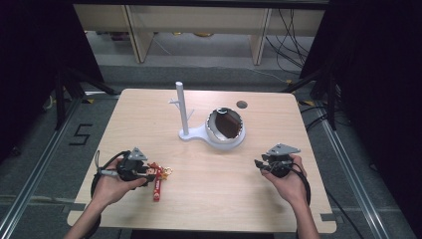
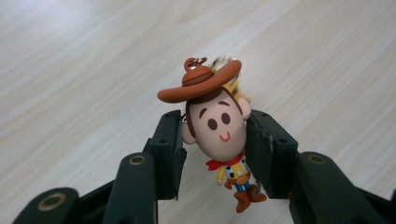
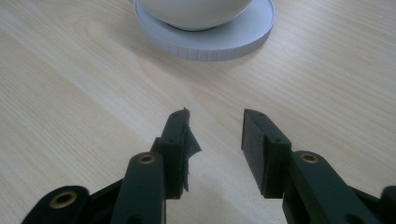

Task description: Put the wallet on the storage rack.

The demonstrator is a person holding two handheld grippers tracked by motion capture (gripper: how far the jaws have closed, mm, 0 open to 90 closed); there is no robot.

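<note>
left gripper [image 2: 212, 140]: clamped on cowboy keychain [image 2: 219, 135], frame centre
right gripper [image 3: 215, 135]: jaws apart, empty
risk: smooth rounded head may squirt out when lifted

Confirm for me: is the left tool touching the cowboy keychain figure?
Touching. The left gripper view shows the left tool with both pads pressed against the sides of the cowboy keychain figure at its head.

Light wood surface [image 1: 209, 199] with rounded corners, on a grey floor [image 1: 40, 164]. Floor mark "5" [image 1: 79, 134] at 9 o'clock. Beige cabinets [image 1: 199, 20] at 12 o'clock, black cables [image 1: 293, 35] at 1 o'clock. Dark curtains [image 1: 30, 59] at 10 and 2 o'clock. Even overhead light.
</note>
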